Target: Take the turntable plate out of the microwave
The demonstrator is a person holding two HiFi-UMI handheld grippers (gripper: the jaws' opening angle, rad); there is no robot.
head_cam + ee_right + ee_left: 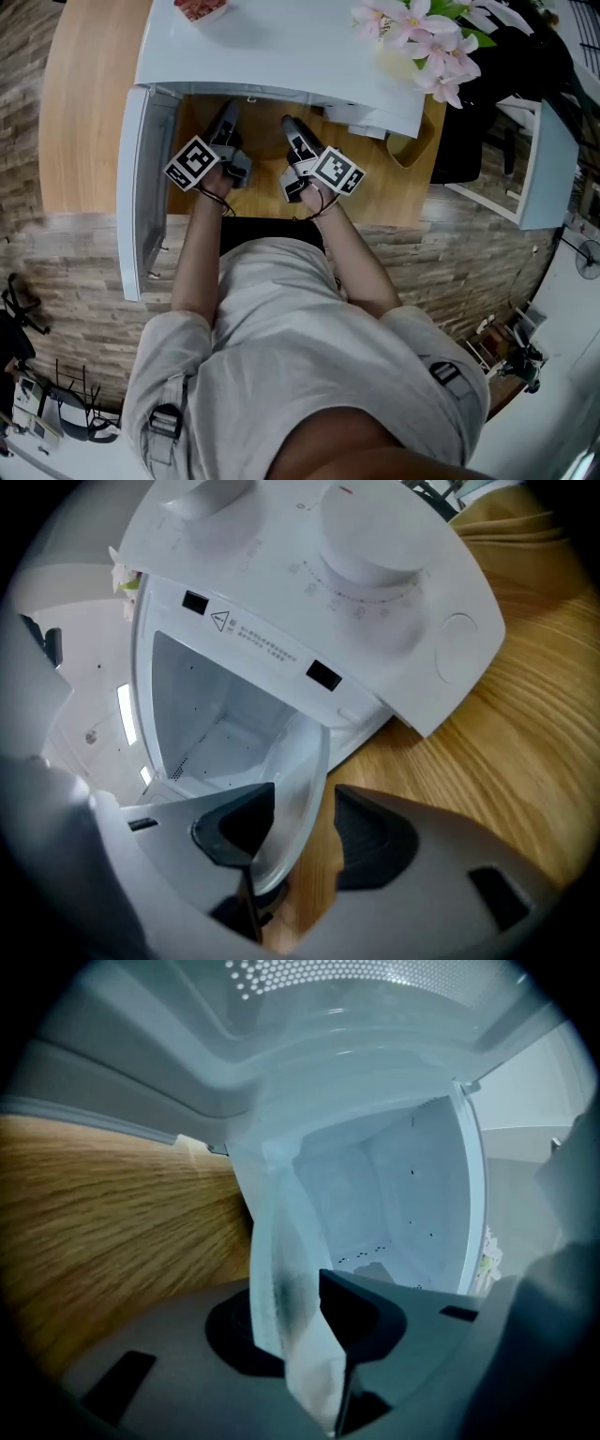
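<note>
Presently, the turntable plate is being held at the mouth of the microwave, with its near rim out over the wooden table; whether its far edge is clear of the cavity cannot be told. Its left rim is being clamped by the left gripper, whose jaws are pressing on the frosted glass. The right gripper is standing open around the right rim, and bare wood is showing between the glass and its right pad, so no real hold is being given on that side. The main risk is judged to be that the plate is being carried by one narrow pinch only. Smooth glass is probably being held poorly by such small pads, and the unsupported right side could be dragged down, so that the plate would be twisted out of the left jaws and dropped onto the table or against the cavity's lip. A second risk is being posed by the open door at the left and by the cavity frame, against which the rim could be knocked if it were drawn out crooked. A firm closing of the right jaws is being called for before any further pull.
</note>
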